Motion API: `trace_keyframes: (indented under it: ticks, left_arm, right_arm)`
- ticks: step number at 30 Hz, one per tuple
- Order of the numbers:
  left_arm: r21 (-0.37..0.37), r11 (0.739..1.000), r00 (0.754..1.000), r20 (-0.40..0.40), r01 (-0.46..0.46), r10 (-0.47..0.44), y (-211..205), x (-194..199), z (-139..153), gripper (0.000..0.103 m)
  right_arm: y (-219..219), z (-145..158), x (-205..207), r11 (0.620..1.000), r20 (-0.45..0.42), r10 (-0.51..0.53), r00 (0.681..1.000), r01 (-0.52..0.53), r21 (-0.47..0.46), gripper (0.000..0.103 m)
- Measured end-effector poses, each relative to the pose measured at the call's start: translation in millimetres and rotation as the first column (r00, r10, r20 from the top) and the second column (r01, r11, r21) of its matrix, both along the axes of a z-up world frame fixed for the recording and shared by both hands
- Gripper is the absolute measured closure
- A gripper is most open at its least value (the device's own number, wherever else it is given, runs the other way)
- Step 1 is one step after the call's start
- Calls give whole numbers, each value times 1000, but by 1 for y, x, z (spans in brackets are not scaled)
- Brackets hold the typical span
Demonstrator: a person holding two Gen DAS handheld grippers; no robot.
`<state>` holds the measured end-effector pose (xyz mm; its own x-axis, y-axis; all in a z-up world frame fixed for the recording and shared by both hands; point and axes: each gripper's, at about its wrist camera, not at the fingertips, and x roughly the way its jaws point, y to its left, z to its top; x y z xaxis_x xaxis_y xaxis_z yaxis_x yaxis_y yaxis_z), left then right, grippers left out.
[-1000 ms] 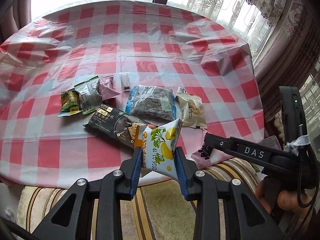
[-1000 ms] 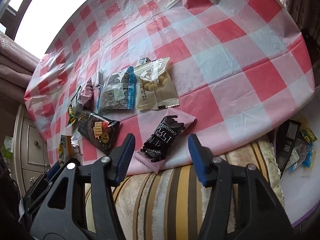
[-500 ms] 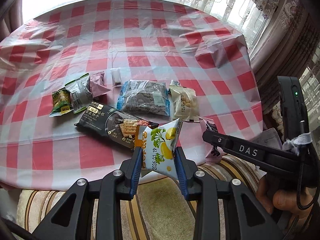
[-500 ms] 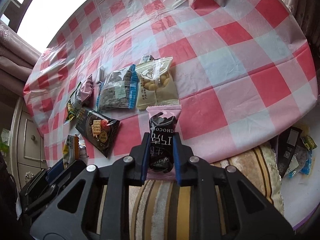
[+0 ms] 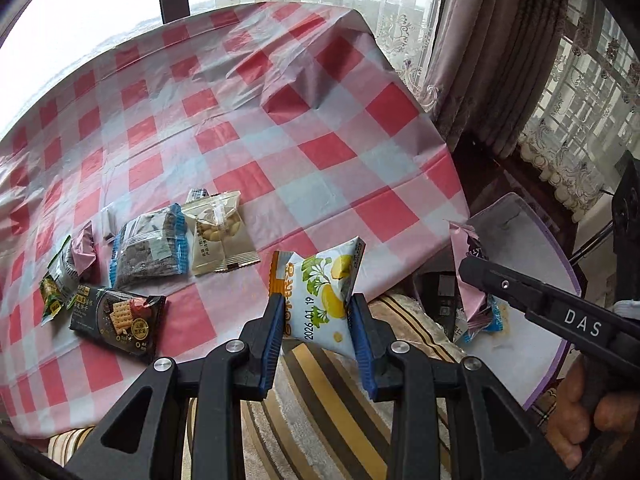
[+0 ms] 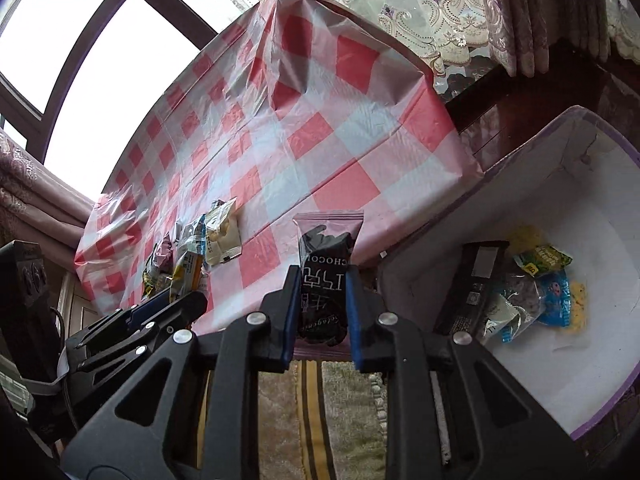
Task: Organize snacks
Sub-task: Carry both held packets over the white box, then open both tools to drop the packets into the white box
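Note:
My left gripper (image 5: 318, 320) is shut on a white and yellow lemon snack packet (image 5: 324, 296), held above the table's near edge. My right gripper (image 6: 320, 312) is shut on a pink and black chocolate packet (image 6: 326, 264), held off the table beside a white box with a purple rim (image 6: 592, 420). The box holds several snack packets (image 6: 520, 292). In the left wrist view the right gripper (image 5: 472, 276) holds the pink packet (image 5: 466, 280) over the box (image 5: 560, 320). Several packets stay on the checked tablecloth (image 5: 280, 120): a blue one (image 5: 150, 248), a beige one (image 5: 220, 236), a black cracker one (image 5: 118, 318).
A striped sofa cushion (image 5: 332, 408) lies below the table's near edge. Curtains (image 5: 480, 60) and a window stand behind and to the right. Small packets (image 5: 68, 268) lie at the table's left.
My right gripper shut on the chocolate packet, lifted it off the table and swung right toward the box. My left gripper, still holding the lemon packet, also swung right.

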<state>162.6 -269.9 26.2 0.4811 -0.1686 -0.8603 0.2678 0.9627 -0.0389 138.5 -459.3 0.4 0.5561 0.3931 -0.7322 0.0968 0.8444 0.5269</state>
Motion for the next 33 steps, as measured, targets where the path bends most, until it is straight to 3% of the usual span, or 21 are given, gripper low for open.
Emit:
trace_keyframes:
  ticks: [6, 13, 24, 25, 27, 28, 29, 33]
  left_arm:
    - [50, 992, 993, -30, 115, -113, -58, 6, -9, 69]
    - [64, 971, 972, -66, 230, -226, -111, 3, -19, 69]
    - [23, 954, 946, -138, 298, -292, -141, 3, -36, 66]
    - [15, 955, 946, -144, 295, -290, -140, 3, -37, 66]
    - [1, 958, 946, -157, 288, -284, -138, 6, -39, 57]
    - [-2, 959, 947, -160, 282, -279, -137, 7, -39, 51]
    - [-6, 961, 948, -162, 278, -275, -136, 7, -39, 50]
    - [-21, 967, 954, -156, 254, -254, -130, 8, -37, 50]
  right_arm:
    - [-48, -17, -5, 995, -26, -87, 996, 88, 39, 79]
    - [-90, -31, -15, 985, -44, -172, 984, 173, 21, 79]
    - [-115, -45, -19, 978, -97, -209, 973, 207, -34, 78]
    - [-114, -46, -18, 979, -103, -204, 974, 201, -41, 76]
    - [-113, -48, -16, 976, -119, -216, 969, 210, -65, 74]
    - [-113, -48, -16, 974, -122, -223, 967, 216, -68, 65]
    - [-113, -47, -17, 974, -118, -223, 968, 216, -65, 56]
    - [-112, -41, -19, 977, -110, -208, 972, 200, -78, 52]
